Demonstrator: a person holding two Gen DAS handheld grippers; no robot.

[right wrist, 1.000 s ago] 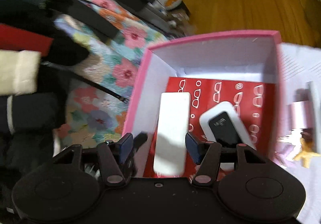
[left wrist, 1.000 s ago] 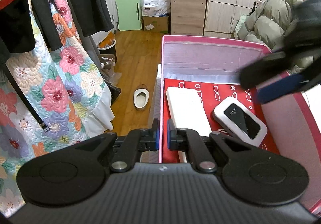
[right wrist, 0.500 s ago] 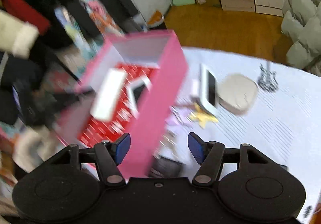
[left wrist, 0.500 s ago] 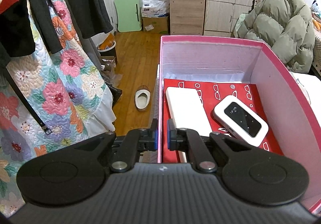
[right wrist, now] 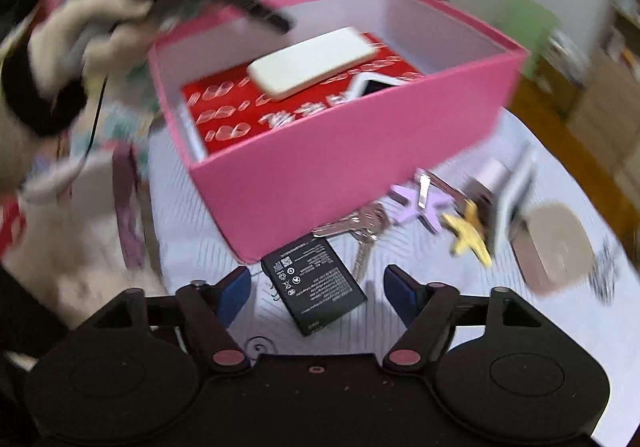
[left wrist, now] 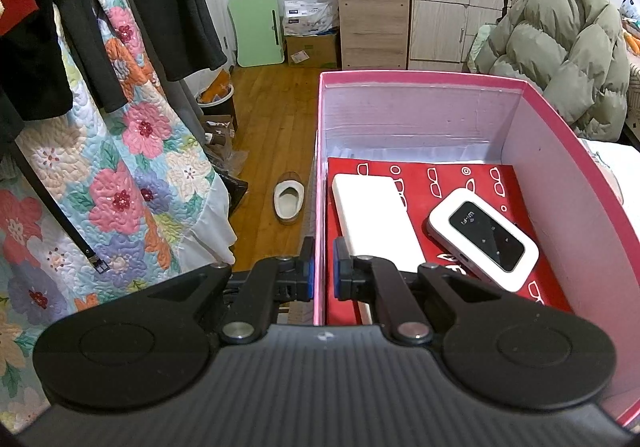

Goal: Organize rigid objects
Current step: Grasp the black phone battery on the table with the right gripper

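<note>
- The black battery [right wrist: 314, 281] lies flat on the table, just outside the pink box [right wrist: 340, 167], between my right gripper [right wrist: 316, 297] fingers, spread wide.
- My left gripper [left wrist: 320, 273] pinches the box wall.
- Next, I judge: lower and close on the battery.

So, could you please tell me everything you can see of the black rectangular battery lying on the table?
The black rectangular battery is a flat, slim pack with small white print and symbols on its upper face. It lies flat and skewed on the white table cover, one corner at the foot of the pink cardboard box, beside the silver keys. It sits between the open fingers of the right gripper, which do not touch it.
</note>
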